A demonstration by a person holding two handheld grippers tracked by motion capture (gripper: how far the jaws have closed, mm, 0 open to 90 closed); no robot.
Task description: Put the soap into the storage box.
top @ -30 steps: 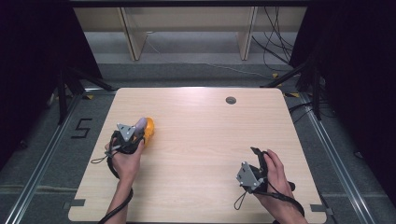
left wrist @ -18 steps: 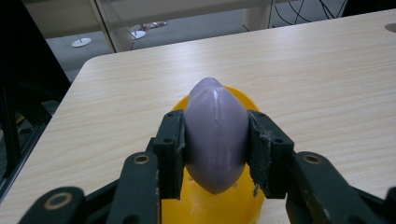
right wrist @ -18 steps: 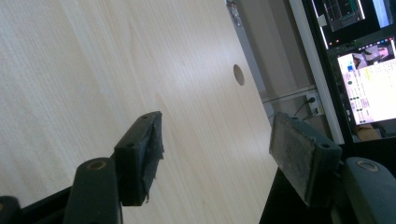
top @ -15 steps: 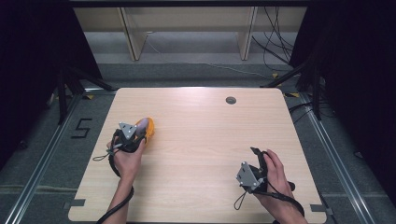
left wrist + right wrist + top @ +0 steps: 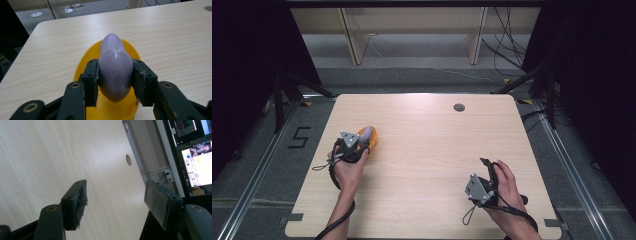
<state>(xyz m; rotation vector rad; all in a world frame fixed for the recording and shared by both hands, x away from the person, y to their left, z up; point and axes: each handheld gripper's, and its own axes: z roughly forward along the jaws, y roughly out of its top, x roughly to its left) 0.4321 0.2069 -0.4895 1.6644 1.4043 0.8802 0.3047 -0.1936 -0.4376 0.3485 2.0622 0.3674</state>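
Purple and smooth, the eggplant (image 5: 115,67) sits clamped between the pads of the left hand-held gripper (image 5: 115,78), both pads pressed flat against its widest part. It lies in or just over a yellow bowl (image 5: 85,58) at the left side of the counter (image 5: 432,150); whether its underside touches the bowl I cannot tell. Its long axis runs straight away from the gripper, the narrow tip pointing toward the far edge of the counter, so the grip crosses it squarely and any lift would carry it clear of the bowl's rim without twisting, I judge. From above, the left hand (image 5: 346,167) is right at the eggplant (image 5: 366,134), while the right hand-held gripper (image 5: 486,172) rests well apart near the counter's near right corner, its jaws spread with nothing between them, looking across bare wood toward a small round hole (image 5: 459,107) near the far edge. Nothing else stands on the counter, so the way across the middle is unobstructed
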